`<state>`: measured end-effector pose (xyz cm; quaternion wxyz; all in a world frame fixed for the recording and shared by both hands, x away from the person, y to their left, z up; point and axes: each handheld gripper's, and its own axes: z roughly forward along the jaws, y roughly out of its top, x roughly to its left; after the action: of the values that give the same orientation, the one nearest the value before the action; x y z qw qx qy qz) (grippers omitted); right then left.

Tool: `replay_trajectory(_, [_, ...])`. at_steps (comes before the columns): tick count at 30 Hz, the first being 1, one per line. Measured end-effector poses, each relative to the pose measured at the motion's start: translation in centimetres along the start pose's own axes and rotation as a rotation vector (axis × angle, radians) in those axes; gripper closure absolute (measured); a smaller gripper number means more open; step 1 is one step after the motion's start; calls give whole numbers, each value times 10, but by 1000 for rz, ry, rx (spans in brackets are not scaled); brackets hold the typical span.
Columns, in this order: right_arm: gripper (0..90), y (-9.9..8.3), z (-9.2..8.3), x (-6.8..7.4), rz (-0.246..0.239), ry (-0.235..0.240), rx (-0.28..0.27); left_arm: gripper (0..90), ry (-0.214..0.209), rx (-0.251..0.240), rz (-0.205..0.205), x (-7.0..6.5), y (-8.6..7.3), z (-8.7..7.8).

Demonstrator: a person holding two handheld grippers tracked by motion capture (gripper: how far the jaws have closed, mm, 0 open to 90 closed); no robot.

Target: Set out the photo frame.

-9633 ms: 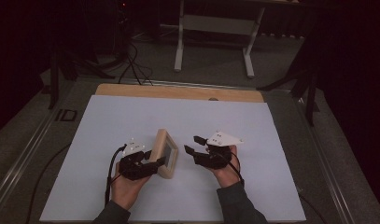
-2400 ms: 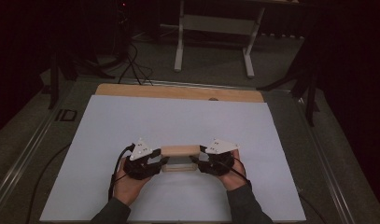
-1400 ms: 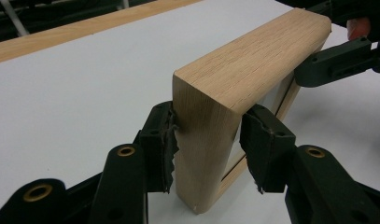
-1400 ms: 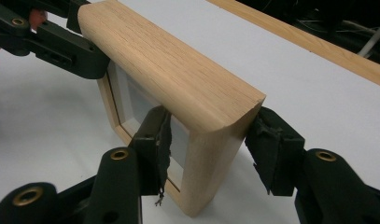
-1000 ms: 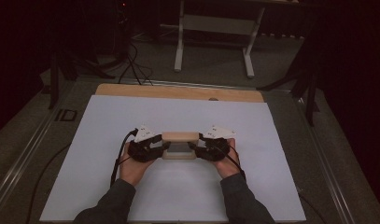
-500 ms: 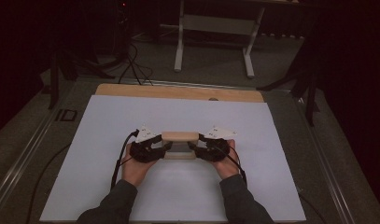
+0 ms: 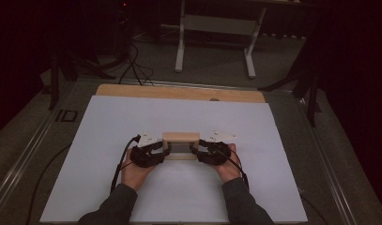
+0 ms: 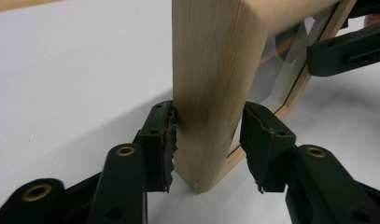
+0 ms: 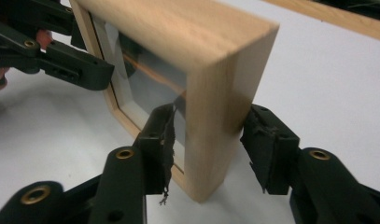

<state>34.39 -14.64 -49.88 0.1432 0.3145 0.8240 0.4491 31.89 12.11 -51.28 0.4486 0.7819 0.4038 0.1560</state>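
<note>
A light wooden frame (image 7: 180, 138) with a glass pane stands upright on its long edge on the white sheet (image 7: 132, 117). My left gripper (image 7: 166, 151) holds its left end and my right gripper (image 7: 195, 150) its right end. In the left gripper view both pads press the wood (image 8: 211, 93), one on each face, and the jaws have just been closing on it. The right gripper (image 9: 208, 140) likewise clamps the frame (image 9: 225, 93), one pad on the glass side and one on the back, its jaws also closing. The other gripper (image 9: 61, 60) shows at the far end.
The white sheet covers a table with a bare wooden strip (image 7: 179, 93) along its far edge. Beyond it stand a white metal stand (image 7: 214, 23) and dark cables (image 7: 132, 56) on the floor. Each gripper's cable trails back past the wrists.
Several seconds ago the left gripper alone held the frame on end, the right one apart. Now the frame lies lengthwise between both. Over the last second the hands have hardly moved.
</note>
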Motion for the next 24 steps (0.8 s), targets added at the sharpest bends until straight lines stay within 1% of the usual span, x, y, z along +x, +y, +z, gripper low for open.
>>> replay_trajectory(2, [560,-2,1,-1,1,-1,10,571,0,2,-1,1,-1,0])
replay_trajectory(4, [572,-4,2,-2,5,-4,19,579,0,1,-12,2,-1,1])
replay_trajectory(10, [581,-5,5,-4,16,-18,23,582,-10,-8,-52,7,0,4])
replay_trajectory(15, [598,-6,7,-5,22,-29,33,582,-2,-7,-81,10,2,8])
replay_trajectory(17, [603,-6,8,-5,23,-32,37,583,3,-4,-82,10,2,9])
replay_trajectory(24, [600,-6,9,-6,30,-32,37,581,0,-3,-88,11,2,9])
